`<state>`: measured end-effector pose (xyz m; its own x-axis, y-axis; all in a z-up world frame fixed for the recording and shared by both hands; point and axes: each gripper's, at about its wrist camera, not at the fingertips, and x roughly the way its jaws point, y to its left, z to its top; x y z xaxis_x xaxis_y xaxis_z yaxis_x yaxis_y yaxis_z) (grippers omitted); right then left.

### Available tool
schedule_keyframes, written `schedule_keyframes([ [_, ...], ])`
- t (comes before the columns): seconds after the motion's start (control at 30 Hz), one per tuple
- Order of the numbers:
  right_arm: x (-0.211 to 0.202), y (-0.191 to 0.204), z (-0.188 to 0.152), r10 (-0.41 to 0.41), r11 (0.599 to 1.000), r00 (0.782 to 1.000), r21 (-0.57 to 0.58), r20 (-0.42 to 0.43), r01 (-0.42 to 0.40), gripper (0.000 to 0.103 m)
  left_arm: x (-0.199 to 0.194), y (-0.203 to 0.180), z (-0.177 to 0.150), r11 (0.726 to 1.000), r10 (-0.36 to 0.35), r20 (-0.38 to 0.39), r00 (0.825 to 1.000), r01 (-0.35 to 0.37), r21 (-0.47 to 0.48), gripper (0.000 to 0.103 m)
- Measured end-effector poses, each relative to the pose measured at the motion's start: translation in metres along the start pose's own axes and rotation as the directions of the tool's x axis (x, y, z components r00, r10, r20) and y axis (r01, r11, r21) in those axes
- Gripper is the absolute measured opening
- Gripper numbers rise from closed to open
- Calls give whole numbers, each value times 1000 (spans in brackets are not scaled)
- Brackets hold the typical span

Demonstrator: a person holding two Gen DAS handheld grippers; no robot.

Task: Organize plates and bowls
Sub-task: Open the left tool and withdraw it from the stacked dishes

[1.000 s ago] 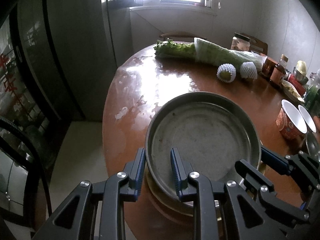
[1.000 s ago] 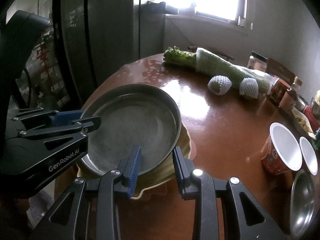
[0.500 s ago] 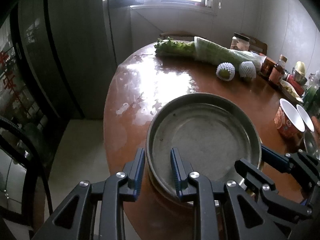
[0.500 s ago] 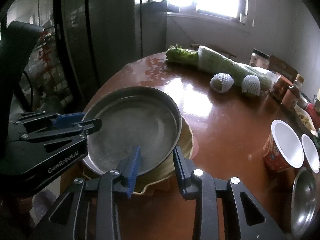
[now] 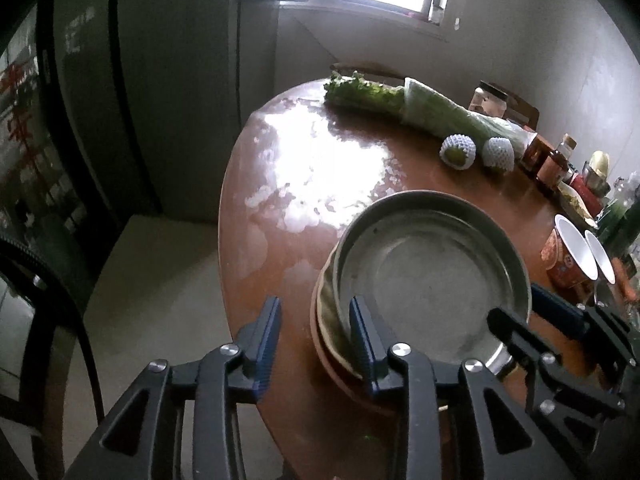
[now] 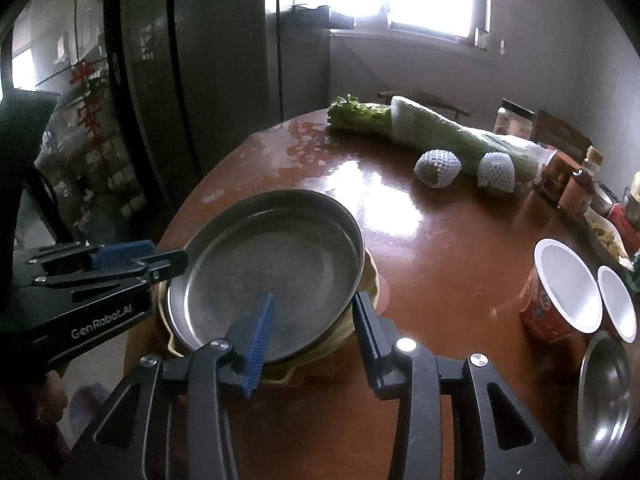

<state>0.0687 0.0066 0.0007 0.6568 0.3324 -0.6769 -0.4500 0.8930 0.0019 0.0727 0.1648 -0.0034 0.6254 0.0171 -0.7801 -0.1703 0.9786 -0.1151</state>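
Stacking step: round grey metal pan (image 6: 272, 268) sits nested on the yellow scalloped plate (image 6: 362, 322), rims straddled by both grippers. Left gripper (image 5: 314, 338) fingers spread; right gripper (image 6: 310, 334) fingers spread too, neither pinching. Small steel bowl (image 6: 606, 394) lies right of the right fingers, probably next to collect

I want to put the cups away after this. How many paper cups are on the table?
2: a red-printed paper cup at the table's right side, and a second cup touching it, further right. Others may be out of view.
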Motion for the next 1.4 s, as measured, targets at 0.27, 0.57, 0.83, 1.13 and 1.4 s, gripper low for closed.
schedule_keyframes([
  [0.27,-7,-18,-8,-12,997,1000,71,-4,12,49,11,3,-6,995,-94,-55,994,92,-51,44],
  [0.57,1,-29,-13,60,987,997,149,-50,-52,53,22,-12,-4,988,-152,-83,985,148,-51,44],
  [0.83,11,-39,-17,76,981,995,185,-62,-64,53,32,-33,4,986,-163,-89,983,161,-32,44],
  [1.13,17,-68,-13,29,972,998,233,-52,-16,53,49,-62,22,985,-171,-103,980,173,10,44],
  [1.4,22,-77,-9,23,968,999,250,-38,-13,53,57,-67,30,985,-170,-103,980,173,22,45],
])
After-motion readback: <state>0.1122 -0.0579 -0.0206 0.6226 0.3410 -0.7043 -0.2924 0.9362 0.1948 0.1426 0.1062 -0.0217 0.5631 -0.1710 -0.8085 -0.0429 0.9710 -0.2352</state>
